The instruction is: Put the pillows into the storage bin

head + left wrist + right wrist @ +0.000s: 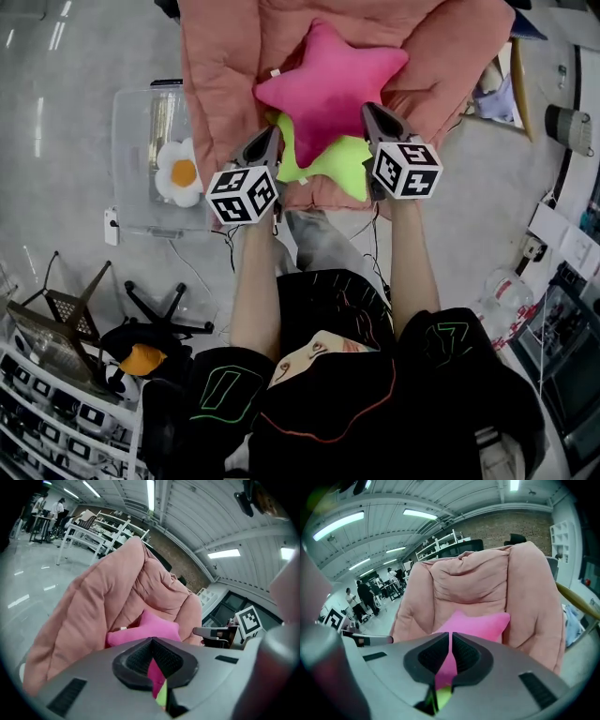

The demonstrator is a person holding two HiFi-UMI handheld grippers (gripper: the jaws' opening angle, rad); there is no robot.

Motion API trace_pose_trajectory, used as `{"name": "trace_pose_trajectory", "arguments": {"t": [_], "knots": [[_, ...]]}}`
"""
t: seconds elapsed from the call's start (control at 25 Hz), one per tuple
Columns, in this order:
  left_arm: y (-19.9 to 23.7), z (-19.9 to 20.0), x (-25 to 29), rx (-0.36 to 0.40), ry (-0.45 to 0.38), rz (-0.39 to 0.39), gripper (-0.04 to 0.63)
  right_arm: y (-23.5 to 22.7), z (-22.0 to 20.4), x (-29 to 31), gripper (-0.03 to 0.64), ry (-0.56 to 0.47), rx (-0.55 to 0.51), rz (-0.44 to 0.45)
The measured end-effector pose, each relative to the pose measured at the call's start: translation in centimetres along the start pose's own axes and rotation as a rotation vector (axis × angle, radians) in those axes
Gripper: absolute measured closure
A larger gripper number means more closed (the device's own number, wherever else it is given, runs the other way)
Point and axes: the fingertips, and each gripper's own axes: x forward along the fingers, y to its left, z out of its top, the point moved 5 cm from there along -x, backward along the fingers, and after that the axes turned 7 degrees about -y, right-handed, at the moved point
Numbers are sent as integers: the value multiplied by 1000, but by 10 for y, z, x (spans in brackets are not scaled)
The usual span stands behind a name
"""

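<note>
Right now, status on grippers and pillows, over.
Left gripper, right gripper both shut on pink star-shaped plush pillow, lime-green plush pillow beneath. Clear plastic storage bin at left, unreached. No obstacle seen.

A: Where's the pink star-shaped plush pillow [328, 84] lying?
B: Before the salmon padded chair [225, 56], over a lime plush pillow [345, 161].
A: The clear plastic bin [131, 122]?
B: Standing left of that chair, holding a fried-egg cushion [180, 173].
</note>
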Motion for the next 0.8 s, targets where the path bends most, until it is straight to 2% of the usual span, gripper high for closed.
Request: {"name": "trace_pose_trajectory", "arguments": {"t": [0.04,0.12,0.28,0.44,0.56,0.64,0.8], "knots": [[-1,-3,7,2,9,8,600,-7,-1,2,611,7,0,3],[0,-11,19,1,28,26,524,-18,-6,6,584,28,1,19],[2,-30,45,-39,63,40,412,-39,-17,18,427,86,26,88],[8,-47,72,-104,112,51,210,-57,-29,34,311,149,62,132],[12,-61,86,-142,147,45,106,-67,-40,46,259,209,64,154],[12,-71,96,-156,169,29,78,-73,-48,54,220,245,66,171],[13,-81,110,-219,183,-19,64,-84,-56,63,160,269,145,207]]}}
